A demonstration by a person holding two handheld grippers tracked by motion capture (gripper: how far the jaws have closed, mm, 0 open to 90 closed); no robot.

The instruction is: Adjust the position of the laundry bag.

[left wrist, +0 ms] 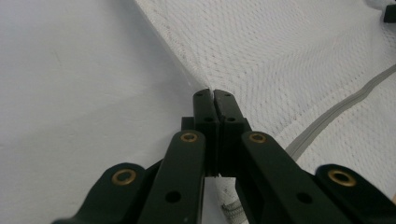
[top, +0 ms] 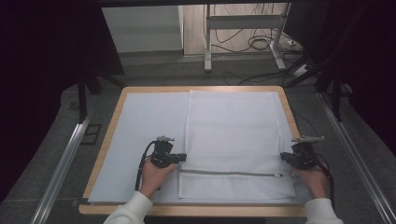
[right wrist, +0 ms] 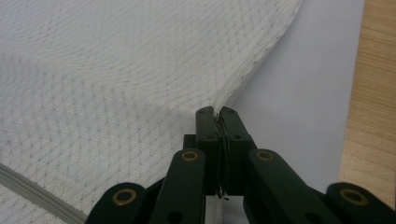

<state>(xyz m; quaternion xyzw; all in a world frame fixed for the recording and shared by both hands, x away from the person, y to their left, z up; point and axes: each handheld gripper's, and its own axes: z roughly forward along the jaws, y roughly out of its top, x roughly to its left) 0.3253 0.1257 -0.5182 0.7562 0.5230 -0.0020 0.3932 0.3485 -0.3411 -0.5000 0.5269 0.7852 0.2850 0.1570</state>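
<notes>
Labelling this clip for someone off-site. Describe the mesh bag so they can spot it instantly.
On the wooden table lies a pale sheet; the mesh bag covers its right half. It is a white netted rectangle with a grey zipper across its near end, pinched at the side edges by the left hand-held gripper and the right hand-held gripper. The netted weave sets it apart from the smooth sheet.

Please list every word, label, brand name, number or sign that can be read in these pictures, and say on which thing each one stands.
None: no readable text stands on anything here.
White mesh bag: plain netting and a grey zipper, no label in sight.
White sheet and wooden table: blank.
Left claw and right claw: black, brass rivets, no markings.
</notes>
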